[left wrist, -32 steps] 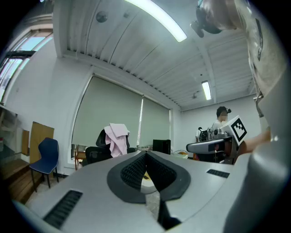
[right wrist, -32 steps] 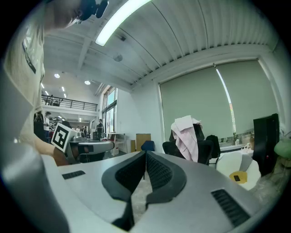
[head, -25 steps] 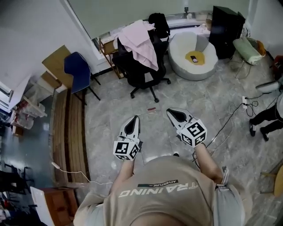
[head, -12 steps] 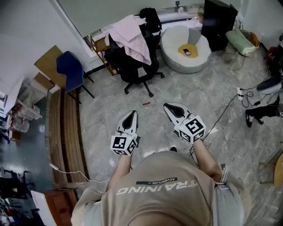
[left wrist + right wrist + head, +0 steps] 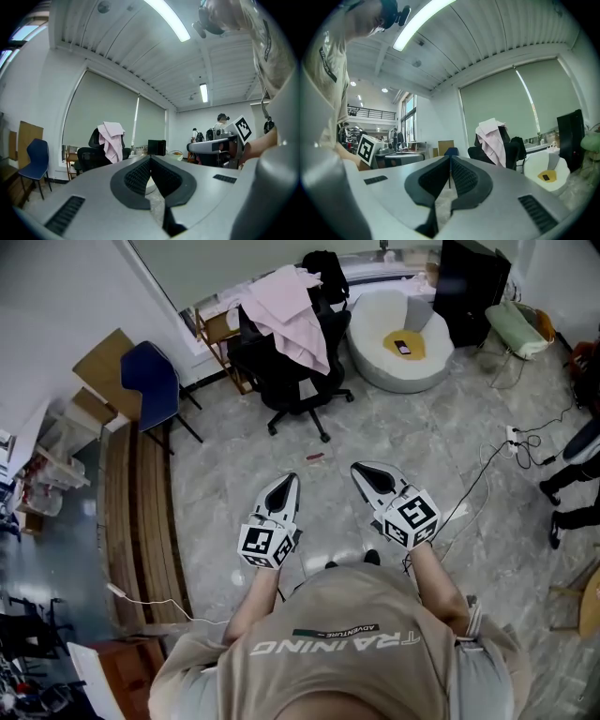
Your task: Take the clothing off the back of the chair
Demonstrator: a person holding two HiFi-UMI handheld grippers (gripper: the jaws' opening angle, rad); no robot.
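A pink garment (image 5: 295,310) hangs over the back of a black office chair (image 5: 281,371) at the far side of the room, well ahead of both grippers. It also shows as the pink garment (image 5: 111,140) in the left gripper view and as the pink garment (image 5: 492,140) in the right gripper view. My left gripper (image 5: 291,481) is held level in front of my body, its jaws shut with nothing between them. Beside it my right gripper (image 5: 359,471) is likewise shut and empty. Both point towards the chair, a good way short of it.
A blue chair (image 5: 150,390) and wooden boards stand at the left wall. A white round seat (image 5: 398,362) with a yellow cushion sits right of the office chair, next to a black cabinet (image 5: 473,287). Cables and a power strip (image 5: 514,437) lie on the floor at right.
The view has shifted a little; the chair sits slightly higher in the picture than a second ago. Both grippers stay shut, side by side. A person's legs at the right edge have moved.
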